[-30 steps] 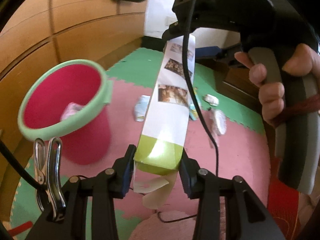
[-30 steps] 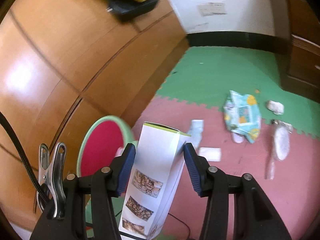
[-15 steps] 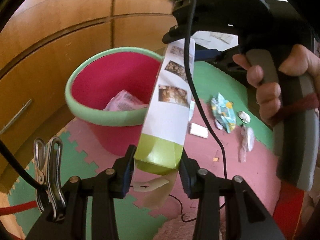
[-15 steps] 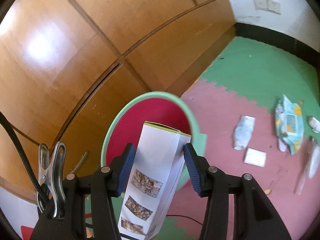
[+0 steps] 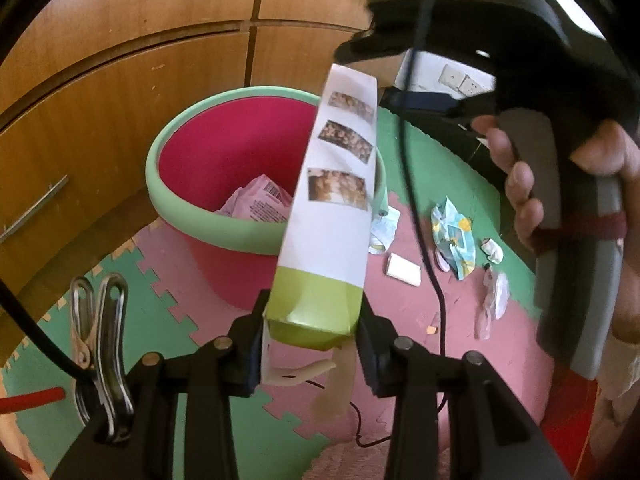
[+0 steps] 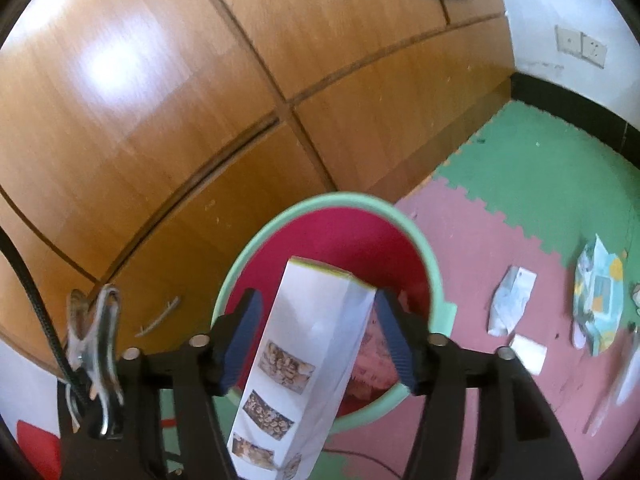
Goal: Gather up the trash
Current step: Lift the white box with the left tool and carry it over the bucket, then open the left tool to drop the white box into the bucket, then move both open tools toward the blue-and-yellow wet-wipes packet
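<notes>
Glossy cardboard carton (image 5: 332, 216) | left gripper (image 5: 312, 344) jaws clamp it | right gripper (image 6: 320, 344) jaws just widened, loose

Wooden cabinet doors (image 6: 200, 120), glossy with glare, foam puzzle-mat floor (image 6: 540, 184) green and pink below them, white wall (image 6: 560, 12) with sockets (image 6: 580, 46) beside

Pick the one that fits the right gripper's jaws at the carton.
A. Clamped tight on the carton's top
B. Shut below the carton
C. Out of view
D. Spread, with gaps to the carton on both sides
D: the right gripper stands with its jaws apart, clear of the carton on each side; they have just been opening, while the left gripper clamps the carton's green end.
</notes>
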{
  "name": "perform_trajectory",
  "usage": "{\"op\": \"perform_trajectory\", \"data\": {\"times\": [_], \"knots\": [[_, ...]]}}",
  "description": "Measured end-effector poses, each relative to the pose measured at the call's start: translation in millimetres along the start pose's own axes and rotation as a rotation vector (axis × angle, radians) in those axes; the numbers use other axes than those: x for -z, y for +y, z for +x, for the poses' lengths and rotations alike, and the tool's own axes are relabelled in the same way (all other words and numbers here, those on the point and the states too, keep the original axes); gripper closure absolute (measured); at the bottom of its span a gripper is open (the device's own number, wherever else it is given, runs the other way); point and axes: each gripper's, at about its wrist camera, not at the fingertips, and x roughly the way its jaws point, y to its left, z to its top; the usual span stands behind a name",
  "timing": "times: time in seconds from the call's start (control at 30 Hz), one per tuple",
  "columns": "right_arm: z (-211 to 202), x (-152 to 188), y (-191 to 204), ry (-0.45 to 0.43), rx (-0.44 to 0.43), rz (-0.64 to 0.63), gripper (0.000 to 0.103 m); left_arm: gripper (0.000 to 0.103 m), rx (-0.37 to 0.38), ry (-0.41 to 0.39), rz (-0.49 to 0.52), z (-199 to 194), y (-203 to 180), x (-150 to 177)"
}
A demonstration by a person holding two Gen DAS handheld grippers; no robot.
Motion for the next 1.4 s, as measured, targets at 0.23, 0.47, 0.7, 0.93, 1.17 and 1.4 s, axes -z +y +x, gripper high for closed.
{"op": "perform_trajectory", "data": {"times": [0.23, 0.47, 0.7, 0.93, 1.17, 1.4], "knots": [[-41.3, 5.0, -19.2, -0.106, 0.006, 0.037, 0.035, 0.063, 0.000, -0.011, -0.001, -1.1, -2.3, -19.3], [-81.6, 36.5, -57.4, -0.150, 0.016, 0.114, 0.035, 0.063, -0.017, -0.007, -0.018, 11.1, -2.0, -37.0], [-113.3, 66.3, -88.9, -0.182, 0.013, 0.193, 0.035, 0.063, -0.078, -0.011, -0.047, 32.2, 3.6, -64.6], [-134.6, 87.8, -108.7, -0.197, 0.028, 0.224, 0.035, 0.063, -0.155, 0.016, -0.057, 68.1, 22.0, -87.1], [-143.8, 97.6, -122.5, -0.205, 0.044, 0.247, 0.035, 0.063, -0.196, 0.059, -0.095, 97.5, 44.6, -89.6], [-147.4, 105.2, -132.1, -0.205, 0.063, 0.268, 0.035, 0.056, -0.267, 0.074, -0.009, 112.2, 40.2, -91.9]]}}
